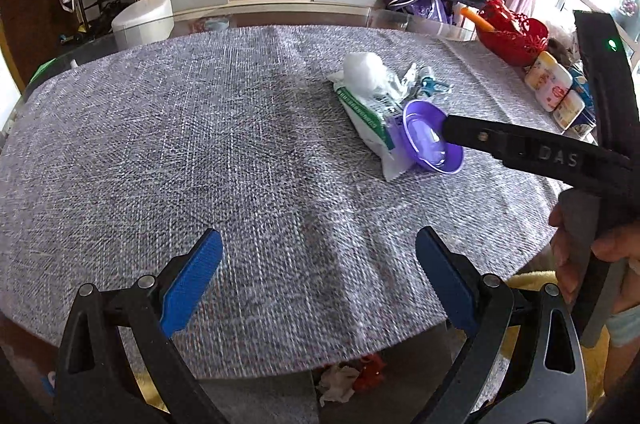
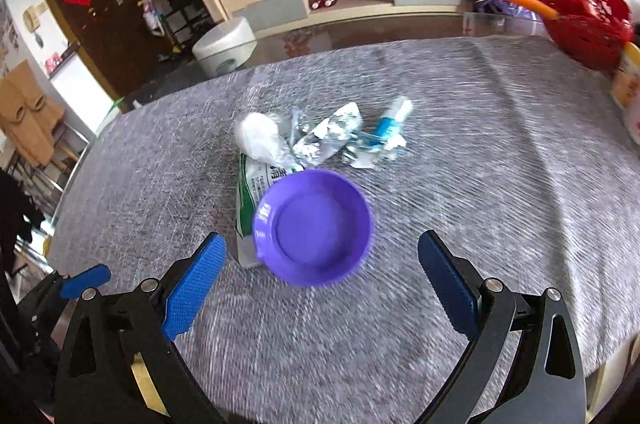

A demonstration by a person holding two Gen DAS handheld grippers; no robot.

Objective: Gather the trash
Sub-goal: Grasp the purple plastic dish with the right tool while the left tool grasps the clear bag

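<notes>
Early step: trash not yet picked up, you're on the approach. Your right tool hangs over the purple bowl, jaws apart, nothing between them; in the left wrist view one of its fingers reaches in over the bowl's rim, contact can't be told. Your left tool sits back at the near edge of the grey surface, jaws wide apart, empty.

Trash pile is at centre-right of the surface, just beyond the bowl: green-and-white wrapper partly under the bowl's left side, white wad on its far end, crinkled foil scraps beside it, small blue-and-white tube to the right. Pieces are touching or overlapping.

Right view is blurred, so fine gaps are unclear.

Next, likely: either clamp the bowl rim to steady it as the collector, or move past it to one scrap. The wad looks easiest. The wrapper is pinned by the bowl, so lift or shift the bowl first. Bring your left tool forward; it's well apart from everything.
</notes>
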